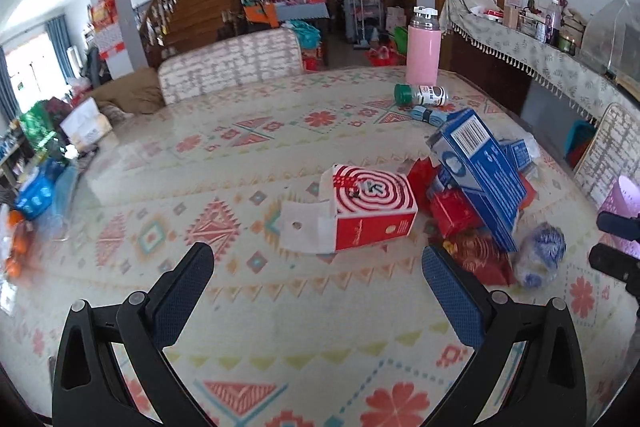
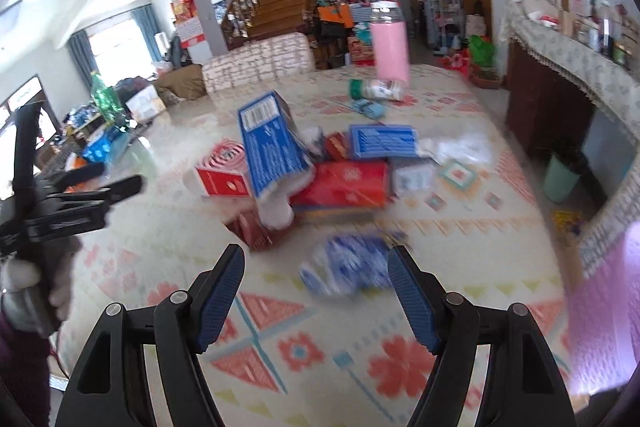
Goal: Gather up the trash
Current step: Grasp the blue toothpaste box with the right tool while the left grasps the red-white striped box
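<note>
The left gripper (image 1: 318, 269) hangs over the table (image 1: 280, 339) with its jaws spread wide, and nothing is between them. Just ahead of it lies the red box (image 1: 372, 215), on its side, with one white flap open toward the gripper. To the right of this box is the pile of trash: a blue box (image 1: 480, 163) that leans tilted on other red packs (image 1: 456, 213), and a crumpled blue-white bag (image 1: 538, 259) at the near edge of the pile.

The right gripper (image 2: 316, 275) also stands released, holding nothing. The bag (image 2: 348, 263) lies on the table just in front of its fingers, nearer to the right one (the picture is blurred here, so whether they touch cannot be told). Behind the bag the blue box (image 2: 272, 147) stands tilted over the red box (image 2: 222, 175), and a second blue box (image 2: 382, 141) lies flat beside a wide red pack (image 2: 344, 183).

Farther back on the table stand a pink flask (image 1: 423, 47) and, beside it, a jar (image 1: 422, 95) that lies on its side. A pink basket (image 1: 622, 199) shows at the right edge.
</note>
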### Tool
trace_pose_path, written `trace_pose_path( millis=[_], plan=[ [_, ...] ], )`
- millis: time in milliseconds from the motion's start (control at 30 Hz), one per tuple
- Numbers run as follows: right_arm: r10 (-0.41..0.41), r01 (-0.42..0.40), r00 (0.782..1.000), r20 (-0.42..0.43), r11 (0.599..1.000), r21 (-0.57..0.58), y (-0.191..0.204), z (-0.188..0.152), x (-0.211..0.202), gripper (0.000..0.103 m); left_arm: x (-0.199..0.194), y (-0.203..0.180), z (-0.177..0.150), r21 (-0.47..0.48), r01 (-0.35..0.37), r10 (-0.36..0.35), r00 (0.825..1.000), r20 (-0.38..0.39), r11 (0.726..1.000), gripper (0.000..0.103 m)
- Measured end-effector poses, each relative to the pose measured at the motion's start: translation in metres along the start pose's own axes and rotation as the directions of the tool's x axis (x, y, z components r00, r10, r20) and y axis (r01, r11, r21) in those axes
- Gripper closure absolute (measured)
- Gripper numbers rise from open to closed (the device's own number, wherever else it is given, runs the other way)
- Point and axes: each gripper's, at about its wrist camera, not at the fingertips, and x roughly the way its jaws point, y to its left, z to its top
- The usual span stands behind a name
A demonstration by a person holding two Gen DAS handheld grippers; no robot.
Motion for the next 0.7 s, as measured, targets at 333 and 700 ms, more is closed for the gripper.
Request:
trace_pose_path(
  millis=[333, 700],
  plan=[
    [0.032, -0.03, 0.999, 0.012, 0.993, -0.112, 0.032, 0.052, 0.067, 0.03, 0.076, 0.022, 0.032, -0.178, 0.264, -0.285, 0.953, -0.102, 0.948, 0.019],
    [-0.015, 0.011, 1.0, -0.02, 0.983, -0.182, 0.048, 0.062, 0.114, 0.038, 0.114, 0.009, 0.031, -0.251, 0.382, -0.431, 0.885, -0.177, 0.889, 0.073]
  ],
)
